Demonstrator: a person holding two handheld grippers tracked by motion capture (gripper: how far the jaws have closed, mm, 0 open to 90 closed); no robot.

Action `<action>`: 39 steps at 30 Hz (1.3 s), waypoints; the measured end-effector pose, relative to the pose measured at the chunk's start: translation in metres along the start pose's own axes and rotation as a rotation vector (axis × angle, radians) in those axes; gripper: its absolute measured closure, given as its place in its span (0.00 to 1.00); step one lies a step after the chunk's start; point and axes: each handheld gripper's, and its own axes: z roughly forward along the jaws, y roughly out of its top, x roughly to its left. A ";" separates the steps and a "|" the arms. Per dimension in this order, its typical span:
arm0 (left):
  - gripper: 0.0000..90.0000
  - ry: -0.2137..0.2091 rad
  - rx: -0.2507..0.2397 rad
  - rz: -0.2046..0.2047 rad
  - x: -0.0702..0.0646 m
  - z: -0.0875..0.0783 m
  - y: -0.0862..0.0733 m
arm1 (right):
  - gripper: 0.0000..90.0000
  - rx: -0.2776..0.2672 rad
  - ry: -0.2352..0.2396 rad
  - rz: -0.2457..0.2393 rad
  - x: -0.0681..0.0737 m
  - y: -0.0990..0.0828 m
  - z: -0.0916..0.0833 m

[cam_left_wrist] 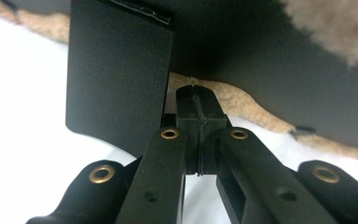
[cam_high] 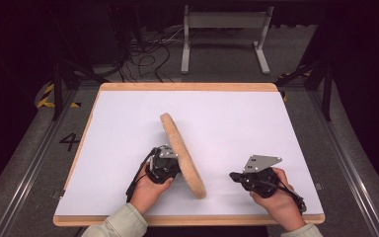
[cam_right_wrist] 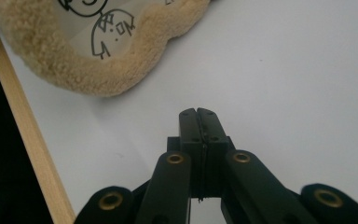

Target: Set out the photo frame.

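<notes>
Upright near the table's (cam_high: 128, 88) front edge, a fuzzy tan mat (cam_high: 182, 154) leans on the closed left gripper (cam_high: 170, 165) (right gripper (cam_high: 237, 177) closed, empty).

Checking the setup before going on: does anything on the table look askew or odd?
Yes: the fleecy tan cushion stands tipped up on its edge instead of lying flat, leaning against the shut left gripper. Its dark underside faces that gripper. The right gripper, also shut, rests apart on the white table.
</notes>
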 end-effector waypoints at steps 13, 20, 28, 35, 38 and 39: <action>0.97 -0.025 -0.037 -0.030 0.011 -0.014 -0.010 | 1.00 0.025 0.054 -0.061 0.021 0.010 0.024; 0.97 -0.030 -0.046 -0.037 0.011 -0.037 -0.024 | 1.00 0.062 0.100 -0.128 0.033 0.018 0.046; 0.96 -0.049 -0.082 -0.071 0.016 -0.065 -0.047 | 1.00 0.080 0.171 -0.193 0.051 0.029 0.066; 0.95 -0.094 -0.107 -0.096 0.013 -0.082 -0.061 | 1.00 0.086 0.205 -0.215 0.063 0.035 0.074; 0.94 -0.078 -0.121 -0.087 0.010 -0.090 -0.066 | 1.00 0.083 0.223 -0.219 0.066 0.038 0.078; 0.93 -0.080 -0.122 -0.088 0.009 -0.093 -0.067 | 1.00 0.081 0.232 -0.221 0.068 0.040 0.079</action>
